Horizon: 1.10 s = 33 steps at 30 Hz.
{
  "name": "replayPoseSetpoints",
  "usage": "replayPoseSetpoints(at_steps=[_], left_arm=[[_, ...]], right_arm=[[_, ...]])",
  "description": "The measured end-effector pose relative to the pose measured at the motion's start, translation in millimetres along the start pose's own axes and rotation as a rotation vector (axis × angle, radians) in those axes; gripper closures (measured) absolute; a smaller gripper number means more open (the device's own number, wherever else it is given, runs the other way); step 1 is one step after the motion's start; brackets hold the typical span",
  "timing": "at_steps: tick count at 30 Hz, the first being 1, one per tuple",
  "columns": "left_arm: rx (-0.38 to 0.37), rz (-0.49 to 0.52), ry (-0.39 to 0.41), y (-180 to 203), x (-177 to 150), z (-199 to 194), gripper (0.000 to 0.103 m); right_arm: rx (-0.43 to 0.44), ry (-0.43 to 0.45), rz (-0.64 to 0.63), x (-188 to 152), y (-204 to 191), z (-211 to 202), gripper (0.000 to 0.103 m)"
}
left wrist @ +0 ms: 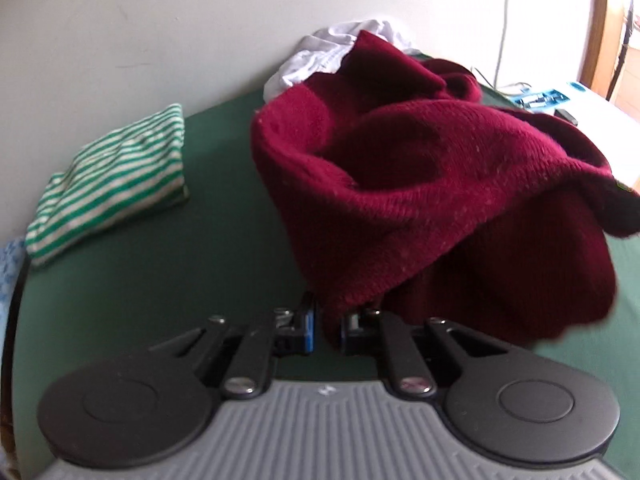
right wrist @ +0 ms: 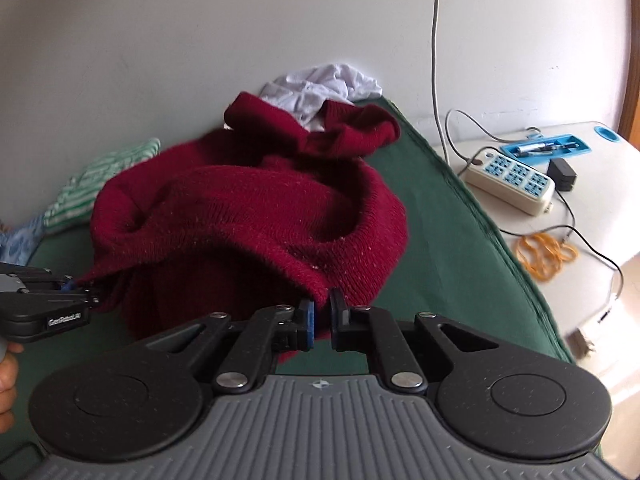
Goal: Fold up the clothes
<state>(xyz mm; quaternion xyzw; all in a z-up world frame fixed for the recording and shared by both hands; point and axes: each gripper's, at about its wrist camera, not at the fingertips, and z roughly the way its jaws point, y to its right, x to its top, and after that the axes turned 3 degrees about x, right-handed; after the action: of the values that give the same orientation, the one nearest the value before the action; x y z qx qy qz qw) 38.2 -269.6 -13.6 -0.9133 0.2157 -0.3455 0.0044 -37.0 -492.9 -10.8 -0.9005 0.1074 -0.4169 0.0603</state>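
A dark red knitted sweater (left wrist: 420,184) hangs bunched above the green bed cover (left wrist: 160,272), held up at two points along its hem. My left gripper (left wrist: 328,320) is shut on one part of that hem, the knit pinched between its blue pads. In the right wrist view my right gripper (right wrist: 322,312) is shut on another part of the sweater (right wrist: 256,216) hem. The left gripper (right wrist: 86,292) shows at the left edge there, clamped on the fabric, with a hand below it. The sleeves trail back toward the wall.
A folded green-and-white striped garment (left wrist: 116,184) lies at the left of the bed. A crumpled white garment (right wrist: 324,84) sits against the wall behind the sweater. Right of the bed, a white table holds a power strip (right wrist: 512,180), a blue tray (right wrist: 548,148), cables and orange rubber bands (right wrist: 544,256).
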Motion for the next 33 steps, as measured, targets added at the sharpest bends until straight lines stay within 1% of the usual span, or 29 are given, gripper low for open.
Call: replayPoseSetpoints(at_steps=[4,6,7,8,11,12,14,15,16,17,18,19,20,21,22,23,25,27,30,33], left_arm=[[-0.028,-0.021,0.011,-3,-25,-28,0.092],[-0.072,-0.047,-0.002,-11,-34,-40,0.098],[-0.092,-0.055,-0.007,-15,-39,-46,0.098],[-0.094,-0.049,-0.004,-19,-46,-53,0.098],[-0.043,0.009,0.002,-22,-66,-65,0.098],[-0.035,0.020,0.006,-25,-70,-66,0.091],[-0.030,0.036,0.031,-30,-71,-67,0.083],[-0.037,0.040,0.054,-32,-67,-66,0.070],[-0.045,0.044,0.078,-33,-64,-65,0.061],[-0.054,0.046,0.109,-35,-59,-62,0.039],[-0.054,0.052,0.150,-34,-53,-59,0.021],[-0.037,0.071,0.193,-31,-48,-54,0.015],[-0.014,0.099,0.224,-26,-44,-47,0.013],[0.007,0.129,0.249,-20,-40,-39,0.014],[0.018,0.153,0.258,-15,-36,-31,0.014],[0.019,0.165,0.249,-10,-32,-22,0.014],[0.014,0.167,0.227,-4,-26,-6,0.016],[0.025,0.164,0.232,1,-26,1,0.015],[0.043,0.158,0.243,8,-27,9,0.013],[0.049,0.148,0.246,12,-32,15,0.012]], right_arm=[[-0.016,-0.001,-0.012,-15,-16,-22,0.096],[-0.020,0.002,-0.022,-21,-24,-33,0.096],[-0.022,0.002,-0.025,-26,-28,-38,0.096],[-0.023,0.003,-0.028,-30,-32,-43,0.096],[-0.027,0.002,-0.039,-44,-45,-58,0.098],[-0.036,0.001,-0.048,-49,-49,-61,0.098],[-0.069,0.008,-0.071,-59,-57,-65,0.097],[-0.092,0.016,-0.083,-61,-60,-65,0.094],[-0.115,0.025,-0.095,-63,-63,-66,0.083],[-0.130,0.042,-0.110,-63,-66,-66,0.064],[-0.141,0.064,-0.126,-61,-68,-64,0.056],[-0.152,0.086,-0.142,-60,-70,-63,0.043],[-0.163,0.108,-0.158,-58,-73,-62,0.034],[-0.174,0.130,-0.174,-56,-75,-61,0.032],[-0.189,0.149,-0.190,-55,-78,-59,0.030],[-0.201,0.159,-0.202,-54,-79,-56,0.024],[-0.206,0.164,-0.214,-51,-79,-47,0.020],[-0.181,0.158,-0.200,-46,-74,-39,0.020],[-0.150,0.136,-0.140,-39,-59,-24,0.022],[-0.168,0.140,-0.144,-35,-48,-10,0.029]])
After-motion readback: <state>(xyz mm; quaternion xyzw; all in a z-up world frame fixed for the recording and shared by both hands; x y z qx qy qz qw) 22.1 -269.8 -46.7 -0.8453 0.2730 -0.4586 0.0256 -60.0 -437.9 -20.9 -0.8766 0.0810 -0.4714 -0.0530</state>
